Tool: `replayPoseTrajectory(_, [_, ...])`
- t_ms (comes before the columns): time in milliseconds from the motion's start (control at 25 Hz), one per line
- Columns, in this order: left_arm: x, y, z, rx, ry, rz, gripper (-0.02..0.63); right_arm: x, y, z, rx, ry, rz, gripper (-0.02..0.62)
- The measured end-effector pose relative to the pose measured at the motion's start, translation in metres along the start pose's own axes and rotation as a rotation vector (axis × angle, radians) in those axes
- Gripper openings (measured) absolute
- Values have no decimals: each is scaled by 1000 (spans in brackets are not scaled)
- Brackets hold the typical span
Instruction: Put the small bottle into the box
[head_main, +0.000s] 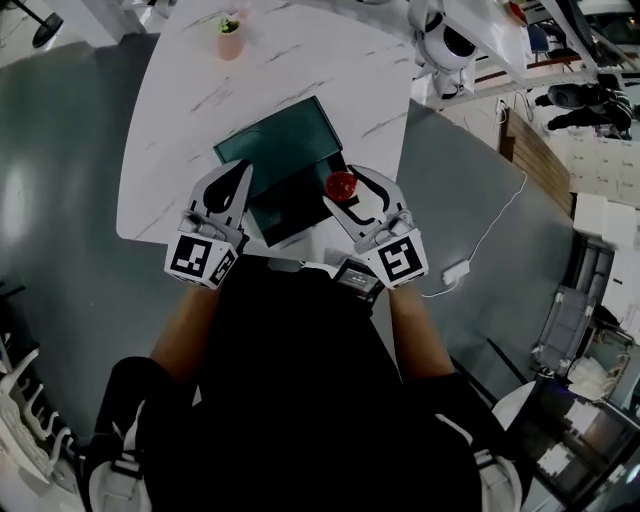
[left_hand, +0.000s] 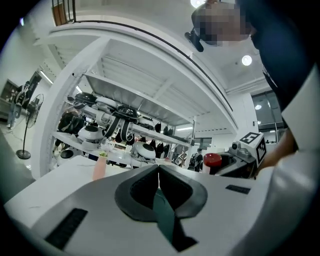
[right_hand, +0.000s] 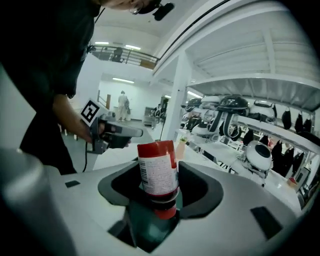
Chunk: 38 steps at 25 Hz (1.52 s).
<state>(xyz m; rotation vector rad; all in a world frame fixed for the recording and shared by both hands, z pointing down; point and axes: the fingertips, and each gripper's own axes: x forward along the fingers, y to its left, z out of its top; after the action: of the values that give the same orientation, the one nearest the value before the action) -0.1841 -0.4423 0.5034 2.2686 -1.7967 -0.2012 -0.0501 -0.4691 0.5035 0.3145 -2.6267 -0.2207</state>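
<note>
1 red, white-labelled small bottle (right_hand: 158, 181) sits clamped in right gripper (right_hand: 159, 165), seemingly over box (head_main: 275, 140); left gripper (left_hand: 158, 169) closed.

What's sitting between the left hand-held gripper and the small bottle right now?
Head view: only the dark box lies between the left hand-held gripper and the small bottle, which the right hand-held gripper holds.

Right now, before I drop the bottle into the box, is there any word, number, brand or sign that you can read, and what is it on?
Bottle label: fine print and a barcode down one side, too small and blurred to read.
Marker cubes: black-and-white square patterns only, no letters or numbers.
Box: no print shows.
Nothing in any view can be quoted.
</note>
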Motion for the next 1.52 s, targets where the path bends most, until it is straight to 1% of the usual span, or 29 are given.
replayPoseTrajectory(200, [9, 21, -5, -8, 6, 7, 20, 32, 24, -36, -66, 172, 164, 247])
replayPoseTrajectory(360, [13, 31, -13, -24, 22, 14, 20, 45, 47, -70, -156, 300, 278, 245])
replayPoseTrajectory(520, [15, 34, -16, -39, 28, 8, 20, 52, 71, -102, -275, 421, 389, 245])
replayPoseTrajectory(640, [16, 34, -18, -40, 27, 1, 20, 57, 86, -124, -328, 482, 454, 245])
replayPoseTrajectory(880, [14, 34, -21, -46, 27, 4, 20, 67, 102, -155, -346, 562, 524, 245])
replayPoseTrajectory(1040, [13, 35, -22, -52, 29, 8, 20, 71, 105, -165, -359, 596, 538, 245])
replayPoseTrajectory(1520, [5, 34, -22, -57, 24, 25, 20, 81, 114, -170, -377, 594, 580, 245])
